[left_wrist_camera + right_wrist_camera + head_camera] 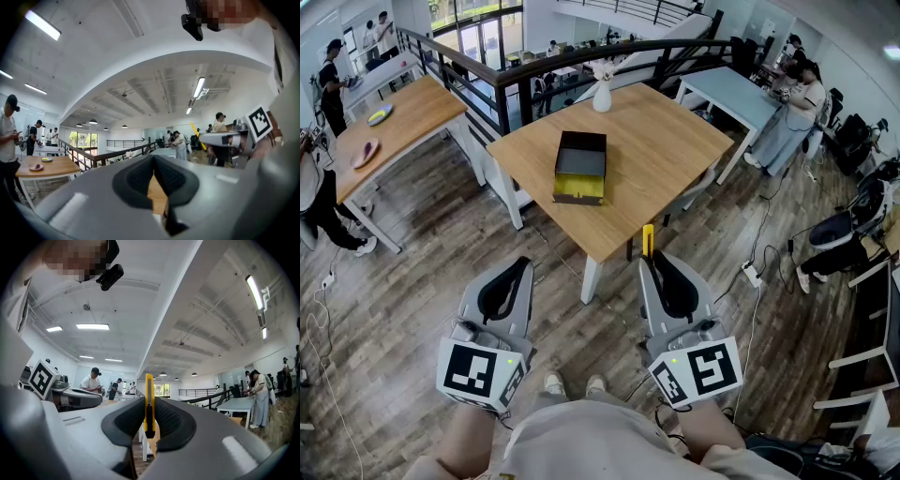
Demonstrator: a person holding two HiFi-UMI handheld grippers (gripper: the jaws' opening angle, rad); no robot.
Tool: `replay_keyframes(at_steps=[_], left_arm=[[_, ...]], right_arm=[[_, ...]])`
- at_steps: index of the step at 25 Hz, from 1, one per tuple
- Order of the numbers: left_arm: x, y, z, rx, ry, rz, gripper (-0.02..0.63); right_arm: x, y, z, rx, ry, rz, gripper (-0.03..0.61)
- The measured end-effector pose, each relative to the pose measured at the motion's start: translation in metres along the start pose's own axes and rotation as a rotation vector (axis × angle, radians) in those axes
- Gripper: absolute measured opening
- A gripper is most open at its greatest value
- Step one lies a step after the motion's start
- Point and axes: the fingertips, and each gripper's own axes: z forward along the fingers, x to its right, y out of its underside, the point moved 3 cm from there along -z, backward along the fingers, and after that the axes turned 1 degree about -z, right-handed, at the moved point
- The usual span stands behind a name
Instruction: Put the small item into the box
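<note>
A dark open box (581,167) with a yellow front lies on the wooden table (656,159) ahead of me. My right gripper (650,255) is shut on a thin yellow utility knife (648,240), which stands up between the black pads (169,420) in the right gripper view (149,405). My left gripper (525,263) is held low beside it, its jaws closed together with nothing between them (153,172). Both grippers hang short of the table's near edge, above the floor.
A white vase (602,95) stands at the table's far corner. A second wooden table (403,117) with plates is at the left, a pale blue table (741,94) at the right. A black railing (525,75) runs behind. People stand at both sides; cables lie on the floor.
</note>
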Motion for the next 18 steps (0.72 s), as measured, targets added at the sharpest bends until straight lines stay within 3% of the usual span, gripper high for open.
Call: replay_keyframes(at_steps=[18], left_arm=[[0.015,0.002,0.010,-0.023,0.022,-0.005,0.002]], right_arm=[[0.013,0.008,-0.007,-0.031,-0.008,0.014,0.061]])
